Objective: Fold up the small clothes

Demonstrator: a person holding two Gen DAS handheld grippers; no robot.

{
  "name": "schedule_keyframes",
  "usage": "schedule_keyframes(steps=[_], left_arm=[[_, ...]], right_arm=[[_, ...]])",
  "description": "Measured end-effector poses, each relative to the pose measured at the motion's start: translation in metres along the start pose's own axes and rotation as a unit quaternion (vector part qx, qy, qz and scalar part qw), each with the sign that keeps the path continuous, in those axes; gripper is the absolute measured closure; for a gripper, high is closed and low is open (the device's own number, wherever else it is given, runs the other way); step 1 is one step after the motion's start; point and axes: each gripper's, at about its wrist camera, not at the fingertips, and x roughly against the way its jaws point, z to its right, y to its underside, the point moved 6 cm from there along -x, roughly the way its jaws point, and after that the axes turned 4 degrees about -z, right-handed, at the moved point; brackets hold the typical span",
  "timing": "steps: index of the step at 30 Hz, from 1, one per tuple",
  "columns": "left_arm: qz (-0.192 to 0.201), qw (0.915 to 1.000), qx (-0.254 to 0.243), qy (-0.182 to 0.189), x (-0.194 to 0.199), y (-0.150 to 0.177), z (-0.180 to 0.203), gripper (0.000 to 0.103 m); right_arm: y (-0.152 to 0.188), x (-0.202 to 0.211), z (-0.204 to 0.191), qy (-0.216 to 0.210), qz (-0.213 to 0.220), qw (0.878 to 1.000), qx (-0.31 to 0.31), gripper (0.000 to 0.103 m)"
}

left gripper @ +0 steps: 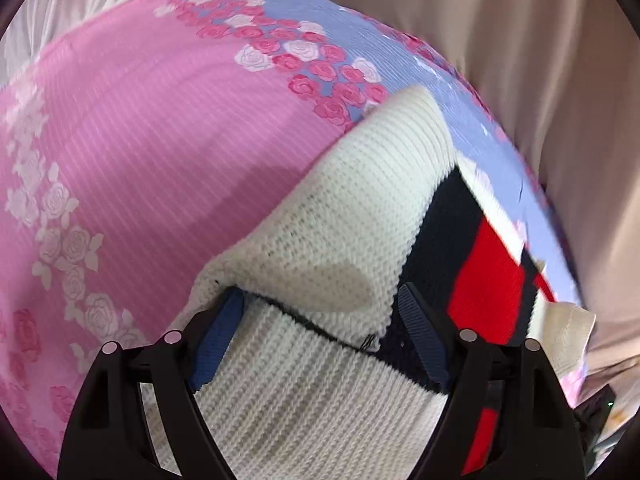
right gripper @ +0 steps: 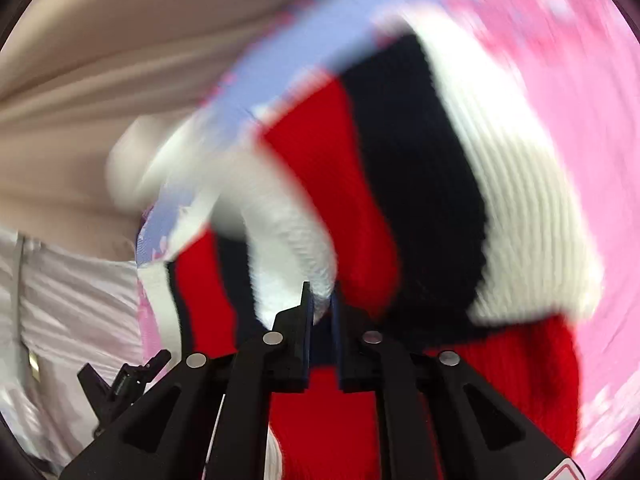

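Observation:
A small knit sweater (left gripper: 340,240) in white, navy and red stripes lies on a pink and lilac floral bedsheet (left gripper: 140,128). My left gripper (left gripper: 320,332) is open, its blue-padded fingers (left gripper: 218,340) spread over the sweater's white ribbed part, low over the knit. In the right wrist view, which is blurred by motion, the sweater (right gripper: 400,184) shows its red, navy and white bands. My right gripper (right gripper: 321,312) is shut on a white fold of the sweater, with red knit beneath.
Beige fabric (left gripper: 540,60) hangs along the far side of the bed. White pleated cloth (right gripper: 72,312) lies at the left in the right wrist view, where a black piece of the other gripper (right gripper: 124,376) shows at the lower left.

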Motion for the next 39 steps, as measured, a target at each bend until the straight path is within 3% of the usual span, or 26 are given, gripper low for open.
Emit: schedule_keyframes(steps=[2,4,5,6,8,11,15,17,18,19,20,23,27,30,34,37,39], left_arm=[[0.003,1.0,-0.001,-0.004,0.0,0.002,-0.002,0.026],[0.003,1.0,0.005,-0.002,0.002,0.002,-0.005,0.026],[0.002,1.0,0.007,0.0,0.003,0.002,-0.007,0.026],[0.002,0.9999,0.01,0.002,0.006,0.003,-0.008,0.026],[0.003,0.9999,0.011,0.007,0.015,0.007,-0.008,0.026],[-0.001,0.9998,0.003,0.02,0.031,0.024,-0.001,0.026],[0.018,0.9969,-0.066,0.04,0.054,0.051,0.042,0.022],[0.016,0.9912,-0.114,0.066,0.053,0.062,0.081,0.018],[0.012,0.9866,-0.14,0.082,0.051,0.069,0.103,0.017],[0.008,0.9804,-0.167,0.105,0.047,0.076,0.127,0.014],[0.0,0.9689,-0.207,0.135,0.039,0.086,0.16,0.014],[-0.013,0.9428,-0.292,0.161,0.016,0.111,0.219,0.013],[-0.008,0.9204,-0.378,0.099,-0.035,0.134,0.261,0.013],[-0.006,0.9182,-0.388,0.08,-0.054,0.139,0.268,0.016],[0.004,0.915,-0.398,0.066,-0.062,0.136,0.281,0.052],[-0.009,0.9162,-0.396,0.058,-0.063,0.136,0.287,0.055],[-0.03,0.9155,-0.393,0.081,-0.054,0.136,0.289,0.054]], right_arm=[[0.001,0.007,-0.002,0.006,0.013,1.0,0.015,0.086],[-0.005,0.019,-0.013,0.043,0.037,0.997,0.062,0.064],[-0.011,0.026,-0.019,0.052,0.052,0.994,0.076,0.045],[-0.016,0.031,-0.02,0.059,0.065,0.993,0.082,0.035],[-0.028,0.036,-0.017,0.067,0.079,0.991,0.079,0.035],[-0.04,0.028,0.004,0.068,0.065,0.995,0.037,0.059],[-0.034,0.041,0.022,0.003,0.077,0.997,-0.021,0.063],[-0.034,0.044,0.023,-0.01,0.081,0.996,-0.026,0.067],[-0.034,0.044,0.02,-0.017,0.078,0.997,-0.022,0.084],[-0.036,0.044,0.014,-0.022,0.072,0.997,-0.014,0.094],[-0.036,0.044,0.005,-0.026,0.066,0.997,-0.001,0.098],[-0.036,0.064,-0.005,-0.035,0.069,0.996,0.033,0.099],[-0.038,0.074,-0.012,-0.045,0.058,0.996,0.055,0.099],[-0.037,0.078,-0.008,-0.042,0.049,0.996,0.067,0.101],[-0.033,0.076,-0.007,-0.037,0.032,0.995,0.082,0.101],[-0.026,0.082,-0.006,-0.009,0.045,0.994,0.101,0.095],[-0.021,0.097,0.001,-0.005,0.071,0.993,0.094,0.095]])
